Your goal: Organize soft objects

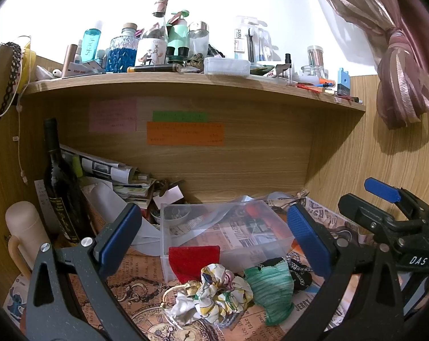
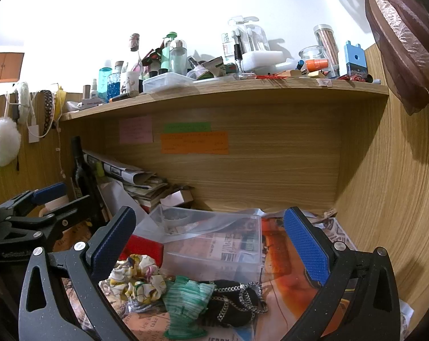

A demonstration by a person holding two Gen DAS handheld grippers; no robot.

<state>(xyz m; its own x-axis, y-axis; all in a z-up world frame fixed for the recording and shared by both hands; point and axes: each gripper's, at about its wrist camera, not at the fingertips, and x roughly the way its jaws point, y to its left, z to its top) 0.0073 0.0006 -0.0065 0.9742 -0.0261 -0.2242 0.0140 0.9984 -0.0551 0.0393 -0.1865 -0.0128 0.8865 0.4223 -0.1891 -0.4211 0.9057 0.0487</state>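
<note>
The left gripper [image 1: 214, 236] and right gripper [image 2: 208, 238] are held spread wide, empty, above the floral scrunchie [image 1: 220, 292], green cloth [image 1: 271, 289] and chained black pouch [image 2: 234, 304] piled on the surface [image 1: 134, 292] before the clear bin [image 1: 225, 227]; neighbours could be dragged along by snagged chain.

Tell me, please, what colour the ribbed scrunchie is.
Green scrunchie, streaked lighter; clearest in the right wrist view.
</note>
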